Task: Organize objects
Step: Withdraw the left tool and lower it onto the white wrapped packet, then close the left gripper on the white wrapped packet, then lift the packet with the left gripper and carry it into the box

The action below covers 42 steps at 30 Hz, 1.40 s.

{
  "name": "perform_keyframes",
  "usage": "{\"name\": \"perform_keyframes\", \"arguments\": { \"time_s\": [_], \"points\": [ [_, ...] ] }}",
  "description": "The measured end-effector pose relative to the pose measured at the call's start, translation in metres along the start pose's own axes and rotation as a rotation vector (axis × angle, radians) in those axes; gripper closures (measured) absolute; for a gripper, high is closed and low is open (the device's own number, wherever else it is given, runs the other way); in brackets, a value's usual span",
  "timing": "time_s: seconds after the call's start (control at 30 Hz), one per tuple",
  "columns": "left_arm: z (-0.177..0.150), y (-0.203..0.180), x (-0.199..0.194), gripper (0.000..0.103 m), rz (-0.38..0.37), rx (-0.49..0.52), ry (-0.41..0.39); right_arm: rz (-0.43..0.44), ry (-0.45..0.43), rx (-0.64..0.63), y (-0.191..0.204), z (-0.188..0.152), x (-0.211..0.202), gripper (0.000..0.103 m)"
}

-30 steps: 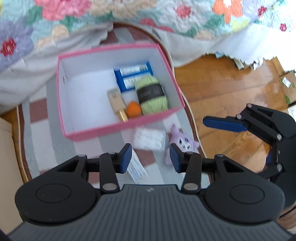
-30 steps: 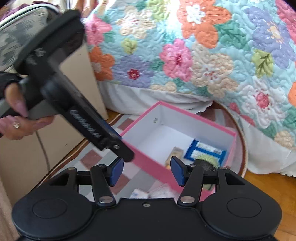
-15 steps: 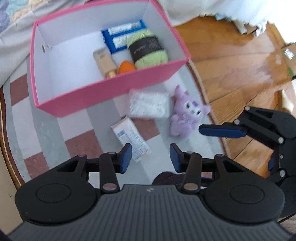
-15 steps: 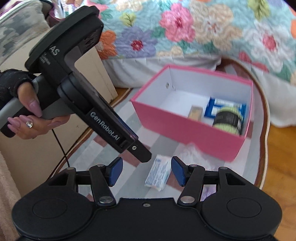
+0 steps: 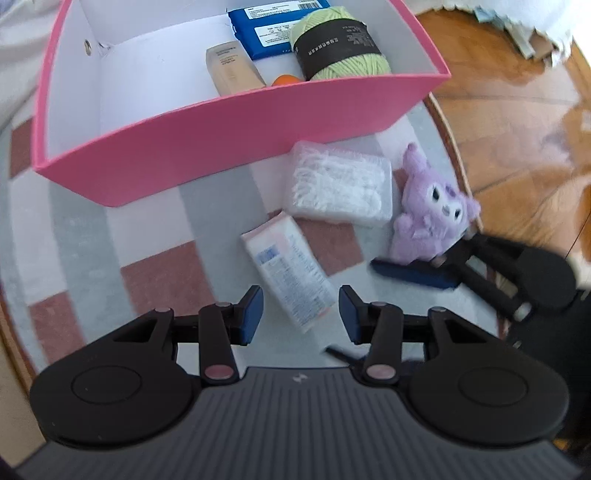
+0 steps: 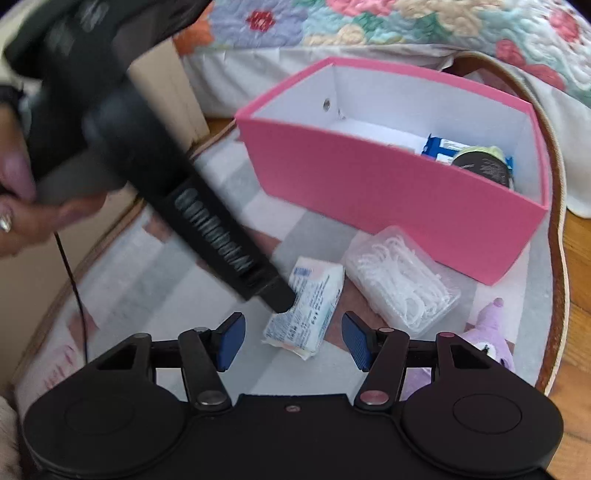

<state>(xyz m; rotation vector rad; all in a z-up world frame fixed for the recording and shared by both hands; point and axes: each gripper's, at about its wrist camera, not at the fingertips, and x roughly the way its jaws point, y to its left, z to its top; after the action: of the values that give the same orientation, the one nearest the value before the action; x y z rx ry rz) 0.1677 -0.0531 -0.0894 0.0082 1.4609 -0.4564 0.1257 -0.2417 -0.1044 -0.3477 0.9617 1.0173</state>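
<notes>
Holding a gripper in each hand, you have both tools low over the striped rug [image 5: 155, 266]. Your left gripper [image 5: 301, 308] has its blue pads apart, with nothing between them. It hangs just above the near end of the small white tissue pack [image 5: 286, 267], and you cannot tell if it touches the pack. Your right gripper [image 6: 293, 341] is also apart and holds nothing. In the left wrist view one of its blue fingers [image 5: 413, 275] sits right by the foot of the purple plush toy [image 5: 430, 218].

The clear box of floss picks [image 5: 340, 184] lies on the rug between the tissue pack and the plush toy, just beside the pink box [image 5: 236, 129]. Inside the pink box, at its right end, you can see a ball of green yarn [image 5: 340, 44], a blue packet [image 5: 266, 29], a tan bottle [image 5: 232, 68] and a little orange thing [image 5: 286, 79]. The rest of that box is bare white.

Your left hand [image 6: 22, 199] shows at the edge of the right wrist view, blurry. A flowery quilt [image 6: 424, 26] hangs behind the box.
</notes>
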Motion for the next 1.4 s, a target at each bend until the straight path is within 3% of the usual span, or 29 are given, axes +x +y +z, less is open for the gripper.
{"name": "perform_keyframes", "arguments": {
  "time_s": [0.3,0.5,0.63,0.73,0.87,0.97,1.07,1.4],
  "points": [
    [-0.007,0.003,0.025,0.059,0.021,-0.089,-0.007,0.016,0.002,-0.054,0.008,-0.013,0.024,0.039],
    [-0.009,0.020,0.037,0.059,0.014,-0.143,-0.051,-0.087,-0.009,-0.104,0.016,-0.020,0.039,0.039],
    [-0.013,0.030,0.043,0.059,-0.037,-0.200,-0.068,-0.105,-0.008,-0.102,0.016,-0.026,0.045,0.038],
    [-0.016,0.028,0.045,0.063,-0.074,-0.179,-0.084,-0.106,-0.024,-0.118,0.021,-0.028,0.045,0.038],
    [-0.018,0.024,0.046,0.064,-0.088,-0.126,-0.086,-0.116,-0.037,-0.110,0.020,-0.029,0.042,0.049],
    [-0.018,0.030,0.047,0.066,-0.117,-0.171,-0.064,-0.099,-0.039,-0.082,0.013,-0.029,0.036,0.053],
    [-0.019,0.026,0.038,0.066,-0.118,-0.213,-0.053,-0.090,-0.048,-0.061,0.015,-0.028,0.024,0.054],
    [-0.028,-0.004,-0.046,0.066,-0.073,-0.113,-0.156,-0.071,-0.142,-0.003,0.023,0.002,-0.042,0.054]
  ]
}}
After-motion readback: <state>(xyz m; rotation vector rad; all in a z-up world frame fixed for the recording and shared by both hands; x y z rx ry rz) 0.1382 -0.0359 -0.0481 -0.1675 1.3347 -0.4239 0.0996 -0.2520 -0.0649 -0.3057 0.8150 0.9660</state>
